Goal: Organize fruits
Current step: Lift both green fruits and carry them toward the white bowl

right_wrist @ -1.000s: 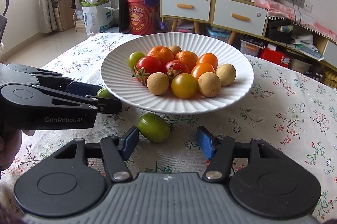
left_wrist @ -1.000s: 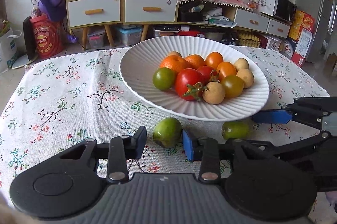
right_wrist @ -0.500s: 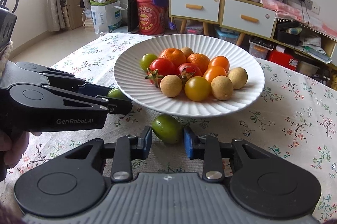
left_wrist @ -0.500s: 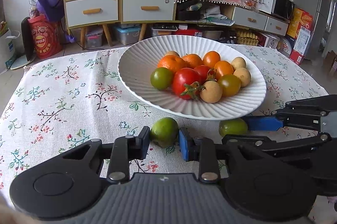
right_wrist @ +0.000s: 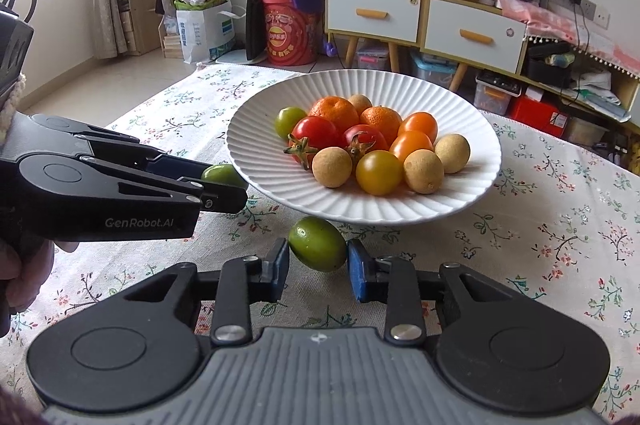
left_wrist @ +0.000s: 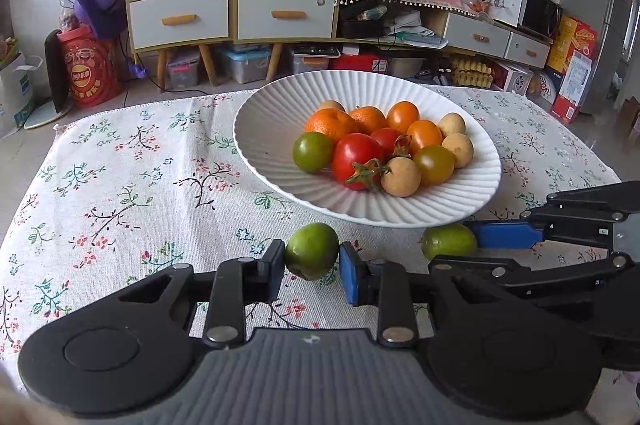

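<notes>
A white ribbed plate (left_wrist: 260,129) holds tomatoes, oranges and small tan fruits; it also shows in the right wrist view (right_wrist: 256,129). Two green fruits lie on the floral cloth in front of it. My left gripper (left_wrist: 312,267) is shut on one green fruit (left_wrist: 311,249), both pads touching it. My right gripper (right_wrist: 318,263) is shut on the other green fruit (right_wrist: 318,243). In the left wrist view the right gripper's fruit (left_wrist: 448,241) shows between its fingers. In the right wrist view the left gripper's fruit (right_wrist: 222,173) shows at the plate's edge.
The floral tablecloth (left_wrist: 132,185) covers the table. Beyond the far edge stand a shelf cabinet with drawers (left_wrist: 228,13), a red bucket (left_wrist: 90,69) and boxes on the floor. The two grippers sit side by side at the plate's near rim.
Both grippers have closed from wide open onto their green fruits. Both fruits stay on the cloth in front of the plate.
</notes>
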A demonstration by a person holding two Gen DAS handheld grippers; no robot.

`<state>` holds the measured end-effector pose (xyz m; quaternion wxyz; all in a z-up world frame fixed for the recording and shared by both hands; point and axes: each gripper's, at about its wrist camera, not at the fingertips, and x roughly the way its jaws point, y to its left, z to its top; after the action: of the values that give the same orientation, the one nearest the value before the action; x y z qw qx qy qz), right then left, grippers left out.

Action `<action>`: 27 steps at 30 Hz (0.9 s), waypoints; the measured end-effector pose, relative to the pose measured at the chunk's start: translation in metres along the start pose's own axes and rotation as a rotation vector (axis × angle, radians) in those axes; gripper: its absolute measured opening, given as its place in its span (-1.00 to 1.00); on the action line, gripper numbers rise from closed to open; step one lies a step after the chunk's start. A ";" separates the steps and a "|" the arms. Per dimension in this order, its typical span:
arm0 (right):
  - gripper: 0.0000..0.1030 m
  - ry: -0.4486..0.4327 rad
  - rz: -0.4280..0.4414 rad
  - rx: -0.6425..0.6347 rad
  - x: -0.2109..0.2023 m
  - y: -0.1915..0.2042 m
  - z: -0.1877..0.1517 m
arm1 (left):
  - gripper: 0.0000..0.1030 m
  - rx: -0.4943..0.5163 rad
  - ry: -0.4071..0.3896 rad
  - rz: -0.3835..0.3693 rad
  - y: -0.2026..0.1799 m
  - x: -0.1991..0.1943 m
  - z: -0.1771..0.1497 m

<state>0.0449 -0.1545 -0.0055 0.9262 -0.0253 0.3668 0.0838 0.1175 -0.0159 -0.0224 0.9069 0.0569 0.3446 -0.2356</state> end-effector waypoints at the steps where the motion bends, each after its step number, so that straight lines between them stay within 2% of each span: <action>1: -0.45 0.000 0.000 -0.002 -0.001 0.000 0.000 | -0.49 -0.004 0.002 0.000 0.001 -0.001 0.000; 10: -0.47 -0.010 0.009 -0.002 -0.013 0.001 0.004 | -0.49 -0.053 0.016 0.002 0.009 -0.012 0.003; 12: -0.61 -0.012 0.012 -0.001 -0.015 0.000 0.005 | -0.49 -0.056 0.015 0.004 0.010 -0.015 0.004; 15: -0.64 -0.017 0.015 0.001 -0.018 0.000 0.007 | -0.49 -0.057 0.009 0.006 0.011 -0.020 0.005; 19: -0.62 0.023 0.022 0.008 -0.015 -0.003 0.006 | -0.49 -0.059 0.012 0.013 0.009 -0.022 0.006; 21: -0.42 0.031 0.015 0.024 -0.013 -0.003 0.004 | -0.49 -0.059 0.017 0.014 0.008 -0.022 0.005; 27: -0.14 0.059 0.045 0.001 -0.007 0.005 0.006 | -0.49 -0.051 0.027 0.017 0.007 -0.020 0.004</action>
<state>0.0434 -0.1501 0.0036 0.9128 -0.0189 0.3945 0.1038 0.1105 -0.0029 -0.0071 0.9054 0.0398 0.3620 -0.2184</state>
